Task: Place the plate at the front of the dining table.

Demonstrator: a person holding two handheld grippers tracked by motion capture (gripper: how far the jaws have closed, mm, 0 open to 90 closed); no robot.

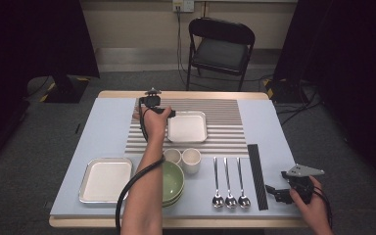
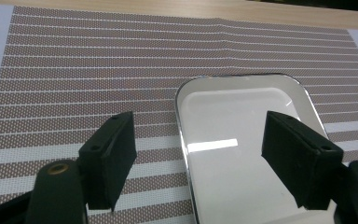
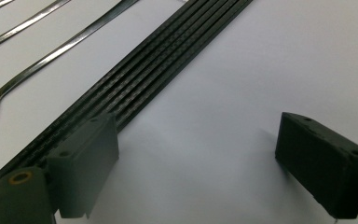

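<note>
A shiny metal tray [image 1: 187, 127] [image 2: 242, 116] lies on a striped placemat [image 1: 225, 127] [image 2: 98, 70] at the table's far middle. My left gripper [image 1: 169, 113] [image 2: 198, 135] hovers over the tray's left rim, open; its jaws stand wide to either side of the rim without touching it. My right gripper [image 1: 274, 192] [image 3: 196, 135] rests low at the table's front right, open and with nothing in it, just right of a black ridged strip [image 1: 257, 176] [image 3: 168, 60].
Three spoons [image 1: 230, 183] [image 3: 51, 56] lie left of the strip. Another metal tray [image 1: 105, 178] sits front left, with stacked green bowls [image 1: 172, 182] and two pale cups [image 1: 191, 159] beside my left forearm. A black chair [image 1: 220, 46] stands beyond the table.
</note>
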